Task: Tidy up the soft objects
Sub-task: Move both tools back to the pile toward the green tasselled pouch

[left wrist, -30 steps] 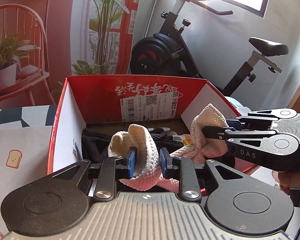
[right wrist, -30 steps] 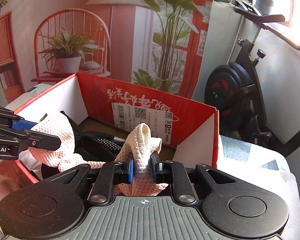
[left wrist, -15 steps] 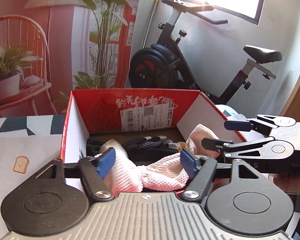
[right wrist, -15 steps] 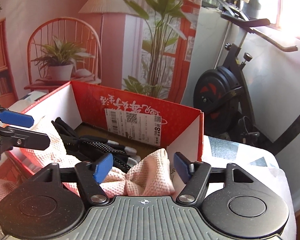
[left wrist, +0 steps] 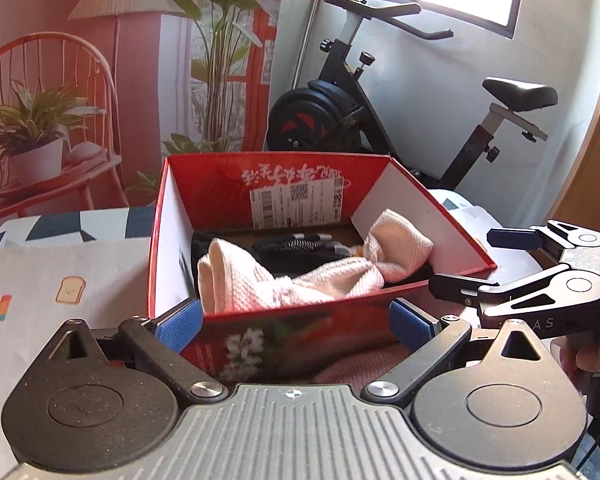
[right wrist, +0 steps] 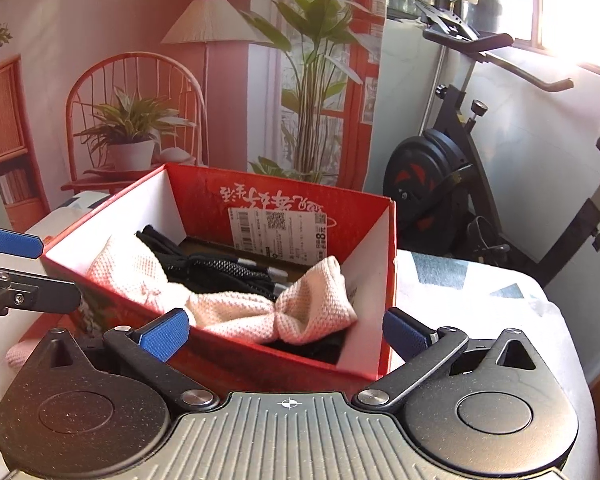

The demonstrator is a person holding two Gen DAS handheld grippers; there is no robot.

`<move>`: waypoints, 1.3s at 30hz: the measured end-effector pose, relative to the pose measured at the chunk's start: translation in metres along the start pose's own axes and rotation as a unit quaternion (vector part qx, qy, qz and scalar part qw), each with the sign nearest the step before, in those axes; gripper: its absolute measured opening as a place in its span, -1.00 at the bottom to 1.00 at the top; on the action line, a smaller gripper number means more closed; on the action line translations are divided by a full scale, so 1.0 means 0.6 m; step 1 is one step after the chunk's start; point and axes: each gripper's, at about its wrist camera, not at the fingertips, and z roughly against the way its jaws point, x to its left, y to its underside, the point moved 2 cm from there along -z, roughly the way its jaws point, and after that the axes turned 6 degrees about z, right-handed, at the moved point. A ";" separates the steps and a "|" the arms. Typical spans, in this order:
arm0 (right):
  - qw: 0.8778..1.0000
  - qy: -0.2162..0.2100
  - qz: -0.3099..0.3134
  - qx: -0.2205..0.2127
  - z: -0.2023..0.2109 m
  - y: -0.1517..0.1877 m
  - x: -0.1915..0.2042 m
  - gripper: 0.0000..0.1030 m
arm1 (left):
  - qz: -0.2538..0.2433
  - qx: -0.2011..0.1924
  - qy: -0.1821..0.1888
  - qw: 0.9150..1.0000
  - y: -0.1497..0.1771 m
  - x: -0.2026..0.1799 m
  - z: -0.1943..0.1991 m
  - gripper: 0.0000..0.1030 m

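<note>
A pink knitted cloth (left wrist: 292, 276) lies loose in the red cardboard box (left wrist: 300, 184), on top of black items (left wrist: 296, 248). In the right wrist view the cloth (right wrist: 236, 300) sags over the near wall of the box (right wrist: 260, 200). My left gripper (left wrist: 296, 326) is open and empty, just in front of the box's near wall. My right gripper (right wrist: 284, 332) is open and empty, also at the near wall. The right gripper also shows at the right of the left wrist view (left wrist: 480, 264). The left gripper also shows at the left of the right wrist view (right wrist: 28, 268).
Another pink cloth (left wrist: 368, 364) lies on the table in front of the box, also in the right wrist view (right wrist: 20, 354). A white patterned tablecloth (left wrist: 60, 280) covers the table. An exercise bike (left wrist: 380, 120) stands behind, by a printed backdrop.
Both grippers opened and let go of the pink cloth, which dropped into the box. Both grippers then pulled back toward me, away from the box.
</note>
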 end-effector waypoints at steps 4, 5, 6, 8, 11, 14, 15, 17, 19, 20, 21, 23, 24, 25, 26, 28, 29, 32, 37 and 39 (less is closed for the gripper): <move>1.000 -0.014 0.007 -0.001 0.020 0.032 0.011 0.99 | 0.003 0.008 0.002 1.000 0.025 0.000 0.010 0.95; 1.000 -0.018 0.008 -0.002 0.025 0.041 0.014 0.99 | 0.004 0.010 0.004 1.000 0.032 -0.001 0.012 0.95; 1.000 -0.021 0.009 -0.001 0.029 0.052 0.018 0.99 | 0.005 0.013 0.006 1.000 0.038 -0.002 0.013 0.95; 0.999 -0.032 0.008 0.001 0.037 0.074 0.024 0.99 | 0.011 0.018 0.011 1.000 0.052 -0.004 0.014 0.95; 0.999 -0.040 0.003 0.005 0.045 0.103 0.032 0.98 | 0.020 0.024 0.022 0.999 0.073 -0.008 0.013 0.95; 0.999 -0.047 -0.015 0.006 0.049 0.127 0.035 0.89 | 0.014 0.029 0.031 0.999 0.092 -0.017 0.007 0.95; 0.998 -0.050 -0.022 0.007 0.051 0.135 0.036 0.84 | 0.011 0.029 0.033 0.999 0.096 -0.019 0.005 0.94; 0.998 -0.058 -0.035 0.009 0.052 0.148 0.037 0.75 | 0.007 0.031 0.042 0.999 0.103 -0.023 0.002 0.91; 0.996 -0.068 -0.049 0.013 0.053 0.163 0.040 0.68 | 0.013 0.038 0.056 0.998 0.109 -0.025 -0.003 0.83; 0.996 -0.073 -0.054 0.015 0.055 0.171 0.041 0.63 | 0.017 0.041 0.062 0.997 0.111 -0.024 -0.006 0.74; 0.995 -0.077 -0.057 0.018 0.056 0.179 0.044 0.59 | 0.022 0.046 0.068 0.996 0.114 -0.025 -0.007 0.66; 0.994 -0.084 -0.060 0.021 0.059 0.190 0.049 0.55 | 0.027 0.051 0.080 0.995 0.119 -0.026 -0.012 0.53; 0.994 -0.089 -0.060 0.022 0.061 0.196 0.052 0.53 | 0.028 0.054 0.085 0.995 0.122 -0.029 -0.015 0.44; 0.994 -0.091 -0.060 0.022 0.062 0.200 0.054 0.52 | 0.028 0.058 0.090 0.994 0.124 -0.031 -0.018 0.39; 0.994 -0.094 -0.059 0.022 0.063 0.203 0.057 0.50 | 0.026 0.065 0.098 0.993 0.128 -0.036 -0.024 0.27; 0.993 -0.098 -0.054 0.024 0.061 0.207 0.061 0.41 | 0.025 0.077 0.109 0.991 0.134 -0.044 -0.034 0.14; 0.993 -0.099 -0.052 0.025 0.059 0.208 0.063 0.34 | 0.026 0.081 0.112 0.990 0.137 -0.048 -0.039 0.12; 0.992 -0.113 -0.046 0.030 0.050 0.205 0.069 0.19 | 0.034 0.084 0.117 0.989 0.139 -0.052 -0.052 0.12; 0.993 -0.110 -0.030 0.023 0.039 0.199 0.077 0.19 | 0.041 0.089 0.129 0.987 0.135 -0.056 -0.074 0.11; 0.993 -0.113 -0.030 0.020 0.031 0.197 0.078 0.19 | 0.044 0.092 0.125 0.987 0.135 -0.055 -0.083 0.11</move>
